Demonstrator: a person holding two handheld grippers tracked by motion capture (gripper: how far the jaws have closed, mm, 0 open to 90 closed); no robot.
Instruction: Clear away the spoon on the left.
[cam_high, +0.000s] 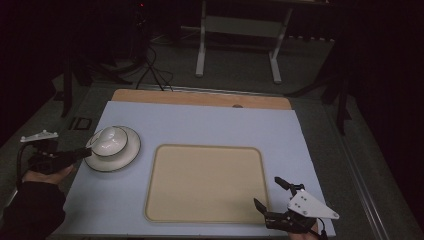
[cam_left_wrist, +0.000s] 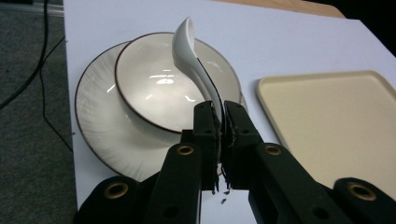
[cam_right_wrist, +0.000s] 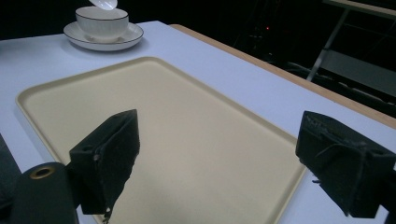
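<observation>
A rectangular table topped with a pale blue-white sheet (cam_high: 210, 125) carries everything; a strip of bare light wood (cam_high: 200, 98) shows along its far edge. Near the left edge, about midway along it, sits a round white ribbed saucer with a thin dark rim (cam_high: 129, 156), flat on the sheet. A large, shallow, cream-coloured rectangular tray with rounded corners (cam_high: 205, 182) lies toward the near edge, roughly centred, its near side close to that edge. Saucer and tray are near each other but apart.
</observation>
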